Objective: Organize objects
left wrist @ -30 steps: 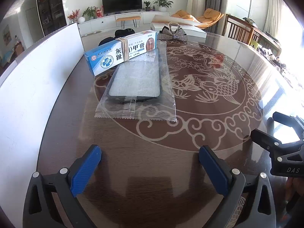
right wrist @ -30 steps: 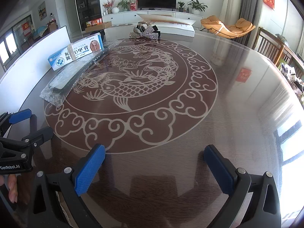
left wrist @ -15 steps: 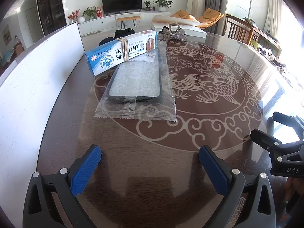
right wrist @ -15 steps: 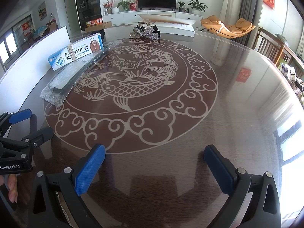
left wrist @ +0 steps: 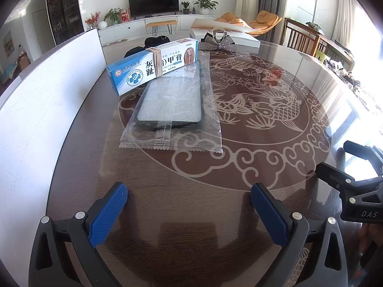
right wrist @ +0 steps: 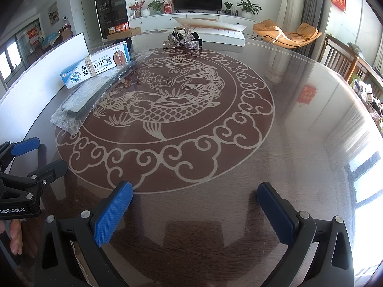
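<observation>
Plastic wrap (left wrist: 171,117) blurs the phone case; box (left wrist: 153,65) covers its far end.

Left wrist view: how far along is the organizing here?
Nothing looks done yet. The ointment box, the bagged phone case and the glitter bow clip all lie on the table. Nothing is in hand: the left gripper and right gripper are open and empty. All sorting remains.

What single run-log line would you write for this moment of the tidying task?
left tool: open, empty | right tool: open, empty | ointment box: on bagged phone case | sparkly bow: far side | nothing grasped
</observation>
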A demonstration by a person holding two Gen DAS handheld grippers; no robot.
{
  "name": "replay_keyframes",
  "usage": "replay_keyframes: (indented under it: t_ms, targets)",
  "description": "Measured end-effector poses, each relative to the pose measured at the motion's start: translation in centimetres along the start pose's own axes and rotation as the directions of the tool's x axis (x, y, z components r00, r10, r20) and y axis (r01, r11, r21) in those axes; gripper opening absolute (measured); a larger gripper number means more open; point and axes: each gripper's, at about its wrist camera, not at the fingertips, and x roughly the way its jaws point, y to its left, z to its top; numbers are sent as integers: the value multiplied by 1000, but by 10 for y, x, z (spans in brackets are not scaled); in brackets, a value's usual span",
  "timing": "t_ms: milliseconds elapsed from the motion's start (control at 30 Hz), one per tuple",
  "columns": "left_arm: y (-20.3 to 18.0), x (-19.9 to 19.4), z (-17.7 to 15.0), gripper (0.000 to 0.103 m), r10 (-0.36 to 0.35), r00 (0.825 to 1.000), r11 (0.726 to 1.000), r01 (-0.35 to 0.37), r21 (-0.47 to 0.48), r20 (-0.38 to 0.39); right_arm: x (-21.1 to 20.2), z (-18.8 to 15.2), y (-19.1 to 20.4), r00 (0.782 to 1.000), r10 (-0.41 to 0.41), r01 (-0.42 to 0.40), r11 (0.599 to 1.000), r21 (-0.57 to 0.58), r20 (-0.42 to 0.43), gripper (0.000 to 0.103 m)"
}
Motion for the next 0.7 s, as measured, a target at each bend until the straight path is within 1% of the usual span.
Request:
replay_keyframes:
  t_ms: [33, 67, 100, 133, 200, 267, 300, 333, 400, 467, 500, 567, 600, 633, 667, 700]
  targets:
    - [0, 0, 0, 103, -2, 1000, 1000, 2, 14, -7, 0, 0, 0, 1000, 0, 0, 1000, 0, 0, 103]
    - [-1, 1, 3, 103, -4, 1000, 1000, 5, 23, -31, 0, 0, 0, 1000, 0, 0, 1000, 0, 0, 103]
    - [-1, 0, 7, 103, 9, 999, 999, -7, 34, -42, 0, 0, 0, 1000, 0, 0, 1000, 0, 0, 103]
    - [0, -5, 13, 103, 28, 999, 998, -27, 54, -22, 0, 0, 0, 1000, 0, 0, 1000, 0, 0, 103]
    - [0, -16, 33, 103, 95, 994, 989, -100, 106, 49, 0, 0, 0, 1000, 0, 0, 1000, 0, 0, 103]
    - [1, -23, 61, 103, 179, 977, 970, -195, 147, 112, 0, 0, 0, 1000, 0, 0, 1000, 0, 0, 103]
    - [3, -22, 77, 103, 204, 970, 962, -223, 157, 129, 0, 0, 0, 1000, 0, 0, 1000, 0, 0, 103]
    - [6, -17, 92, 103, 215, 968, 958, -235, 164, 132, 0, 0, 0, 1000, 0, 0, 1000, 0, 0, 103]
    - [15, 2, 120, 103, 235, 967, 954, -250, 168, 100, 0, 0, 0, 1000, 0, 0, 1000, 0, 0, 103]
    - [21, 25, 138, 103, 231, 972, 950, -237, 202, 53, 0, 0, 0, 1000, 0, 0, 1000, 0, 0, 103]
    - [21, 38, 143, 103, 242, 970, 941, -244, 233, 35, 0, 0, 0, 1000, 0, 0, 1000, 0, 0, 103]
    - [18, 61, 148, 103, 297, 955, 909, -289, 301, 17, 0, 0, 0, 1000, 0, 0, 1000, 0, 0, 103]
    - [19, 72, 148, 103, 305, 952, 902, -290, 319, 5, 0, 0, 0, 1000, 0, 0, 1000, 0, 0, 103]
    - [21, 78, 149, 103, 284, 959, 911, -266, 315, -10, 0, 0, 0, 1000, 0, 0, 1000, 0, 0, 103]
    - [27, 76, 151, 92, 221, 975, 937, -211, 279, -3, 0, 0, 0, 1000, 0, 0, 1000, 0, 0, 103]
    - [34, 75, 153, 51, 127, 992, 967, -118, 228, -26, 0, 0, 0, 1000, 0, 0, 1000, 0, 0, 103]
